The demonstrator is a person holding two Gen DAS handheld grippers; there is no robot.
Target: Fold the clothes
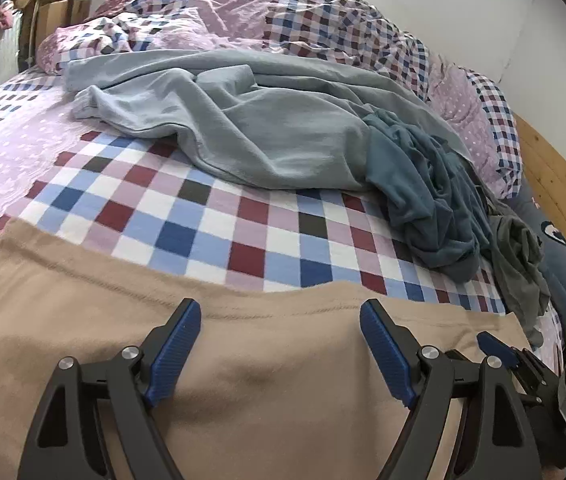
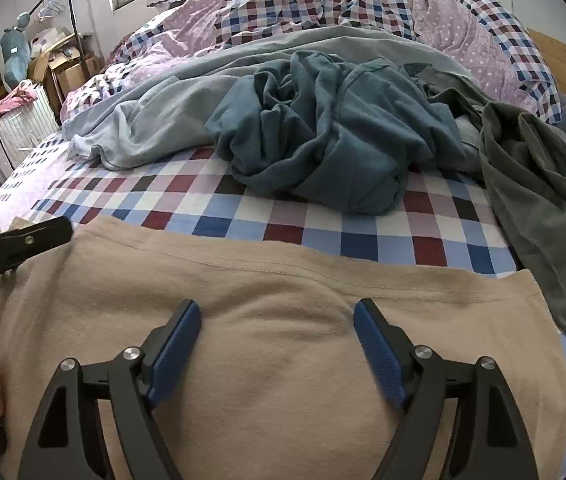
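**Both grippers open over tan garment on checked bed**

Spread flat across the near edge of the checked bedsheet: a tan garment, hem facing the pile. Poised above it, left gripper and right gripper, jaws wide apart, nothing between the pads. Heaped farther back: a light grey-blue garment, a crumpled teal garment, an olive-grey garment to the right
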